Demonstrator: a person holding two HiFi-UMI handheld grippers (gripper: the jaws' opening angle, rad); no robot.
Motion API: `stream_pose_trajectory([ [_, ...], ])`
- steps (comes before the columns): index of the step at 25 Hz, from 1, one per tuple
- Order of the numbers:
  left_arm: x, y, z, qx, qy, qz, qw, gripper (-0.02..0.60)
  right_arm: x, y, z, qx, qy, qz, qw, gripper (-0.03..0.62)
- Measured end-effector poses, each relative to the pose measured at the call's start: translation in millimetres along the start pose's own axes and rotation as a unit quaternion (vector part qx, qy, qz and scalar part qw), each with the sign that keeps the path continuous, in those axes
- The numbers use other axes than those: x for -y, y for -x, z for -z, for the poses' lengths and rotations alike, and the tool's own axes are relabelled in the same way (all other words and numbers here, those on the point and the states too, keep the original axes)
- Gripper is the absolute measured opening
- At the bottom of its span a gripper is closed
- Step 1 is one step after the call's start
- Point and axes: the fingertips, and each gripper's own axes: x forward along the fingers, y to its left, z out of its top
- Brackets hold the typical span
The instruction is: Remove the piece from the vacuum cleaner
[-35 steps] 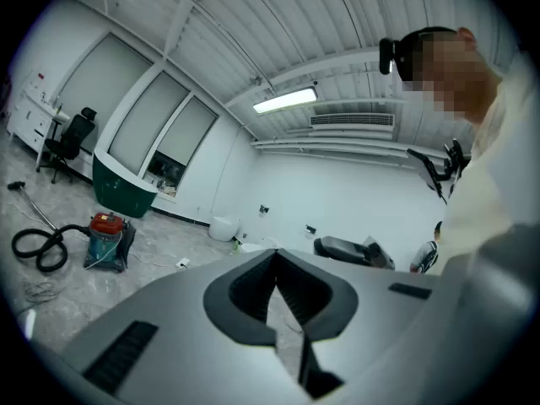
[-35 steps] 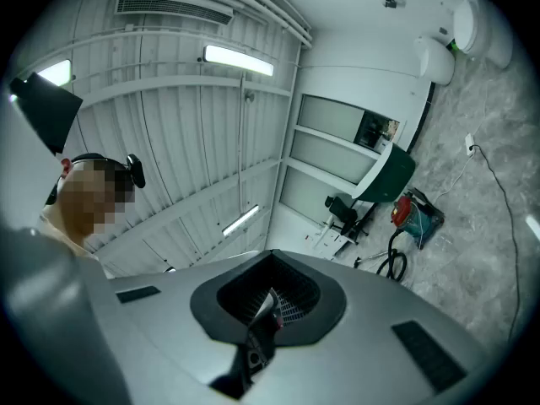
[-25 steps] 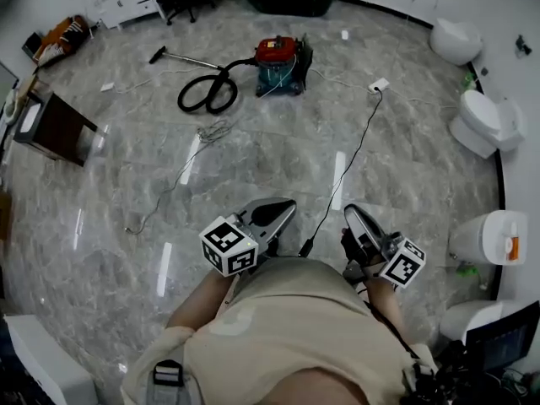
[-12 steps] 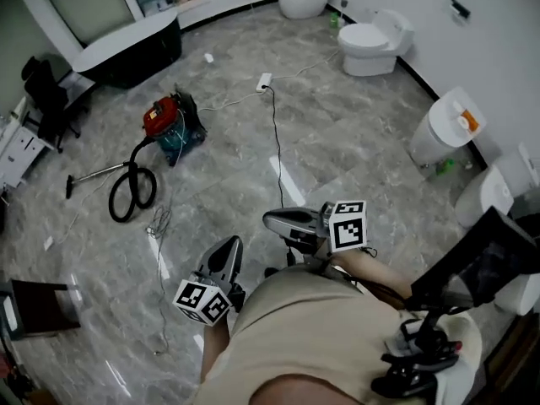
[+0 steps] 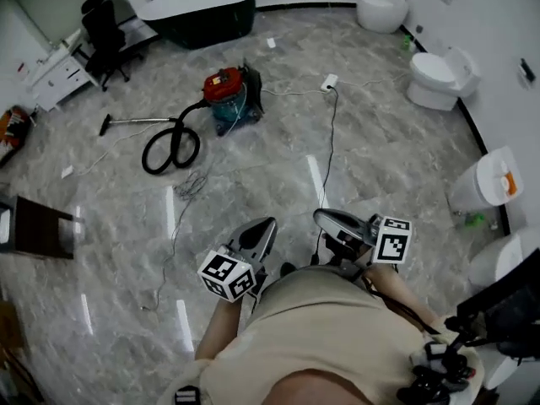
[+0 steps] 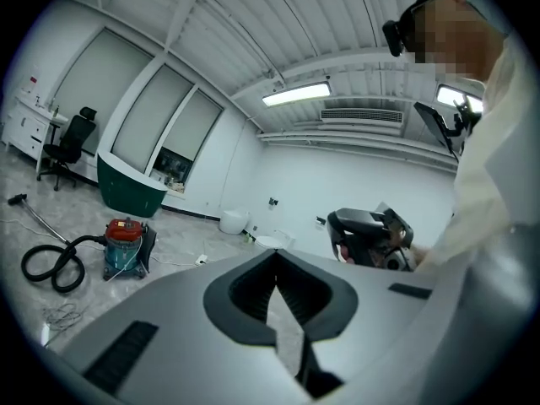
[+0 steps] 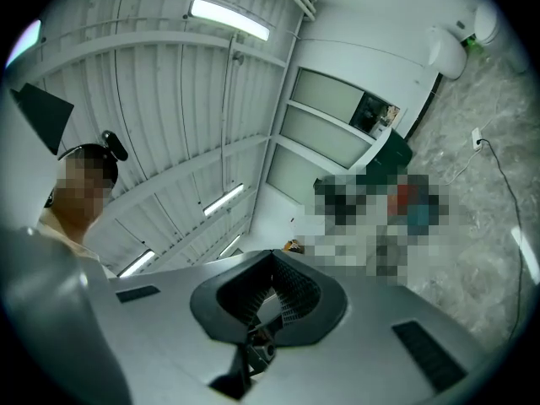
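A red and teal vacuum cleaner (image 5: pixel 228 98) stands on the marble floor far ahead. Its black hose (image 5: pixel 171 148) lies coiled to its left, and a wand (image 5: pixel 135 121) runs on to the left. In the left gripper view the vacuum cleaner (image 6: pixel 126 245) is small at the left. My left gripper (image 5: pixel 263 229) and right gripper (image 5: pixel 326 218) are held close to my body, well short of the vacuum cleaner. Both are shut with nothing between the jaws, as each gripper view confirms: left gripper (image 6: pixel 277 264), right gripper (image 7: pixel 272 287).
A power cable (image 5: pixel 329 150) runs from a power strip (image 5: pixel 329 82) toward my feet. A thin wire (image 5: pixel 180 201) lies loose at the left. A dark bathtub (image 5: pixel 198 15) and an office chair (image 5: pixel 105 28) stand at the back, toilets (image 5: pixel 434 78) along the right wall, a dark stand (image 5: pixel 38 226) at the left.
The head view has swung round, so the vacuum cleaner sits in a different place in each frame. Both grippers stay shut near my body.
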Motion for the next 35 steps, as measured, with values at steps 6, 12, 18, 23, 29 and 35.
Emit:
stream_pose_trajectory([
  [6,-19.1,9.5,5.4,-0.005,0.004,-0.038,0.9993,0.003,9.7,-25.4,9.4,-0.047,-0.01,-0.026,0.999,0.0],
  [12,-33.8,1.9,1.8,-0.02,-0.011,-0.107,0.9939,0.003,34.8,-31.8,-4.5,-0.063,-0.042,-0.039,0.996,0.0],
  [18,-30.3,-57.7,-16.5,-0.029,-0.015,-0.124,0.9917,0.003,36.3,-27.5,-52.0,-0.1,0.032,-0.119,0.987,0.0],
  [23,-26.4,-134.4,-41.5,-0.038,-0.048,-0.131,0.9895,0.003,59.9,-1.1,-105.6,-0.116,0.096,-0.145,0.978,0.0],
  [29,-10.5,-208.6,-46.3,-0.047,-0.058,-0.132,0.9885,0.003,92.7,35.3,-152.8,-0.131,0.122,-0.153,0.972,0.0],
  [35,-10.2,-255.1,-46.7,-0.06,-0.031,-0.13,0.9892,0.003,125.6,64.6,-172.3,-0.142,0.123,-0.147,0.971,0.0],
])
